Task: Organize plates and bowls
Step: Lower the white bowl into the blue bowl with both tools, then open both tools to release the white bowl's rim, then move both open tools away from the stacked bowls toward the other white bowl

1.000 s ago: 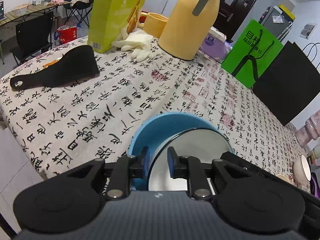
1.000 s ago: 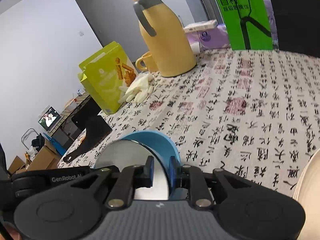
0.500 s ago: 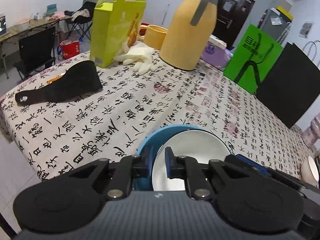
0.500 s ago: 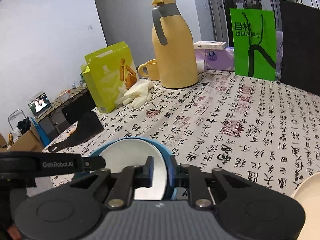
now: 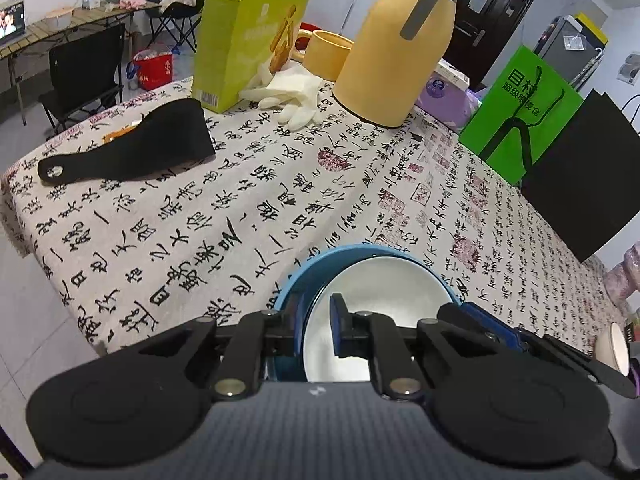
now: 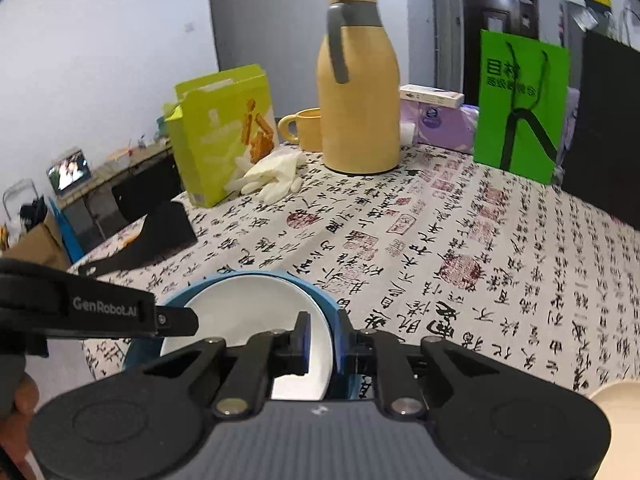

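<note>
Both claws, left [image 5: 318, 330] and right [image 6: 324, 338], are clamped on the blue-and-white bowl [image 5: 376, 292].
Bowl should be kept level and set down gently on the counter [image 6: 460, 240].

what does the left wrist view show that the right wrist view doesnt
Only the left wrist view shows the folding chairs, the red bag on the floor and a small cream bowl at the far right. Only the right wrist view shows cardboard boxes and the left hand-held gripper's logo. Both show the blue bowl pinched at opposite rims by it and the right hand-held gripper, the yellow jug, green bag and gloves.
</note>
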A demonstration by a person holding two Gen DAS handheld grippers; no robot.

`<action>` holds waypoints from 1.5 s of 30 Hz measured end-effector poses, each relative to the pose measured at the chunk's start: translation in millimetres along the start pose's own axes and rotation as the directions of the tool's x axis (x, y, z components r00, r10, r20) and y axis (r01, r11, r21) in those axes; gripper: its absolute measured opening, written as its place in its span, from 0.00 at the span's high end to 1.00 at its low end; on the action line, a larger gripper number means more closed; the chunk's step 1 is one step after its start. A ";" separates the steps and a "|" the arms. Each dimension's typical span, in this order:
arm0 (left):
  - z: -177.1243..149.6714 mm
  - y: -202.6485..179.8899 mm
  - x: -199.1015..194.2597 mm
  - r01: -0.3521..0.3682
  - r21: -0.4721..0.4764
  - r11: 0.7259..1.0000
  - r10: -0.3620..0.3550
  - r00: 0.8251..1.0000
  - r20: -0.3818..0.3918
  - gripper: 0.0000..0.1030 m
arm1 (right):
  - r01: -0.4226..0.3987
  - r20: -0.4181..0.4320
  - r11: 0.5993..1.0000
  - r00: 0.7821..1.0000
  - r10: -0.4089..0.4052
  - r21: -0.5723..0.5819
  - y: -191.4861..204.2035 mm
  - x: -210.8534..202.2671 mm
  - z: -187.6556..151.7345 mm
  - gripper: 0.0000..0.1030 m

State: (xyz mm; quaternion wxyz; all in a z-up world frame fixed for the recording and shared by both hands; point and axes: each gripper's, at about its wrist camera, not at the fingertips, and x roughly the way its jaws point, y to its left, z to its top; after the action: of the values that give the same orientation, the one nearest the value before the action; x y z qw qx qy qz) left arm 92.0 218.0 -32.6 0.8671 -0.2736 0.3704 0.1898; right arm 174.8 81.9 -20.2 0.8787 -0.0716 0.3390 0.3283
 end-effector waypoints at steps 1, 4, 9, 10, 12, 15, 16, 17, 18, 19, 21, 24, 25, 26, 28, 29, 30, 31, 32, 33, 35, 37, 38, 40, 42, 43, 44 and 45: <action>-0.1 0.7 -1.0 0.005 -0.006 1.000 -0.005 1.000 -0.005 0.87 | 0.000 -0.002 1.000 1.000 0.000 -0.002 0.2 0.3 0.8 0.87; -0.7 1.2 -1.9 0.006 -0.008 1.000 -0.006 1.000 -0.012 0.87 | -0.015 -0.004 1.000 1.000 0.015 0.010 -1.6 -0.3 2.0 0.87; -1.1 4.5 -1.3 0.009 -0.030 1.000 -0.009 1.000 -0.015 0.87 | -0.020 -0.006 1.000 1.000 0.020 -0.023 3.2 -0.9 1.7 0.80; -1.5 5.0 -1.7 0.008 -0.030 1.000 -0.009 1.000 -0.013 0.86 | -0.035 -0.001 0.999 0.999 0.035 -0.011 1.9 -1.9 1.7 0.79; -3.0 6.6 -2.4 0.007 -0.027 1.000 -0.007 1.000 -0.008 0.85 | -0.081 0.013 0.996 0.997 0.081 0.022 -4.3 -6.2 2.3 0.79; -4.8 9.8 -6.6 0.040 -0.022 0.999 -0.040 0.999 0.019 0.85 | -0.134 0.074 0.989 0.989 0.129 0.068 -15.7 -18.6 2.7 0.80; -4.7 9.6 -9.0 0.043 -0.016 0.999 -0.043 0.999 0.033 0.84 | -0.134 0.090 0.988 0.988 0.127 0.074 -18.2 -22.3 3.2 0.80; -4.4 8.9 -12.0 0.049 -0.008 0.999 -0.049 0.998 0.051 0.80 | -0.131 0.101 0.988 0.987 0.123 0.077 -20.3 -25.5 3.8 0.80; -4.3 8.1 -14.5 0.052 0.002 0.999 -0.052 0.997 0.064 0.76 | -0.129 0.106 0.989 0.987 0.120 0.077 -22.0 -28.4 3.7 0.80; -4.1 7.0 -17.1 0.055 0.016 0.998 -0.056 0.995 0.077 0.73 | -0.128 0.106 0.989 0.987 0.119 0.078 -23.5 -29.9 3.6 0.80; -5.2 5.2 -20.2 0.045 0.038 0.998 -0.049 0.994 0.100 0.70 | -0.125 0.099 0.989 0.988 0.117 0.084 -26.5 -31.2 1.8 0.80; -7.1 5.8 -20.9 0.030 0.056 0.998 -0.037 0.992 0.119 0.68 | -0.124 0.082 0.987 0.990 0.116 0.097 -31.5 -29.6 -3.0 0.77; -8.6 6.7 -20.5 0.029 0.062 0.998 -0.036 0.992 0.124 0.67 | -0.123 0.075 0.987 0.991 0.115 0.104 -33.4 -28.4 -5.0 0.77; -9.9 7.5 -20.4 0.028 0.069 0.997 -0.036 0.991 0.128 0.65 | -0.122 0.070 0.986 0.991 0.114 0.111 -34.9 -27.4 -6.9 0.76; -14.0 7.7 -21.0 0.024 0.089 0.996 -0.037 0.988 0.147 0.57 | -0.125 0.065 0.984 0.991 0.118 0.126 -37.7 -26.6 -11.3 0.72; -16.3 7.9 -22.2 0.023 0.099 0.995 -0.039 0.986 0.163 0.52 | -0.129 0.067 0.983 0.990 0.121 0.132 -38.5 -26.8 -13.7 0.67; -18.4 7.8 -23.6 0.024 0.111 0.994 -0.043 0.983 0.181 0.44 | -0.135 0.074 0.982 0.989 0.126 0.135 -39.1 -28.0 -16.0 0.59; -20.8 7.3 -25.9 0.022 0.124 0.992 -0.047 0.978 0.204 0.35 | -0.140 0.085 0.981 0.988 0.129 0.135 -39.5 -30.3 -18.4 0.54; -23.2 6.8 -28.2 0.018 0.135 0.991 -0.049 0.973 0.226 0.30 | -0.142 0.099 0.981 0.987 0.130 0.132 -39.3 -32.6 -20.7 0.44; -25.7 6.4 -31.0 0.016 0.146 0.989 -0.053 0.966 0.252 0.20 | -0.142 0.117 0.982 0.985 0.127 0.126 -39.2 -36.0 -23.4 0.32; -31.4 5.6 -38.0 0.019 0.165 0.986 -0.069 0.949 0.307 0.09 | -0.131 0.156 0.984 0.981 0.112 0.117 -39.4 -43.0 -29.1 0.12; -37.7 6.0 -44.6 0.034 0.181 0.983 -0.098 0.928 0.359 0.00 | -0.117 0.199 0.986 0.976 0.093 0.116 -41.1 -51.3 -34.9 0.01; -40.6 6.5 -47.4 0.039 0.187 0.982 -0.109 0.919 0.380 0.00 | -0.110 0.221 0.987 0.972 0.083 0.115 -42.7 -56.1 -37.8 0.00; -47.3 6.2 -52.2 0.049 0.201 0.978 -0.130 0.902 0.411 0.00 | -0.103 0.266 0.988 0.962 0.069 0.115 -45.6 -67.3 -44.6 0.00; -53.9 6.8 -55.3 0.055 0.207 0.977 -0.141 0.891 0.431 0.00 | -0.105 0.303 0.988 0.951 0.067 0.111 -47.7 -77.9 -51.9 0.00; -57.4 7.1 -56.7 0.057 0.211 0.976 -0.147 0.885 0.442 0.00 | -0.102 0.317 0.989 0.946 0.063 0.108 -49.1 -82.8 -54.9 0.00; -60.4 7.8 -58.6 0.057 0.214 0.975 -0.151 0.879 0.452 0.00 | -0.096 0.331 0.990 0.942 0.057 0.104 -49.8 -87.3 -58.0 0.00; -63.5 7.7 -60.6 0.053 0.215 0.975 -0.150 0.873 0.465 0.00 | -0.090 0.345 0.991 0.937 0.050 0.099 -50.1 -92.3 -61.8 0.00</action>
State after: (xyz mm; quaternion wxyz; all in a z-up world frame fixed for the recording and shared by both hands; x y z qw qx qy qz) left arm 14.1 177.3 -26.6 0.9630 -0.1510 0.1467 0.1682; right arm 121.0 -27.2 -12.7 0.9146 0.0486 0.2018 0.3471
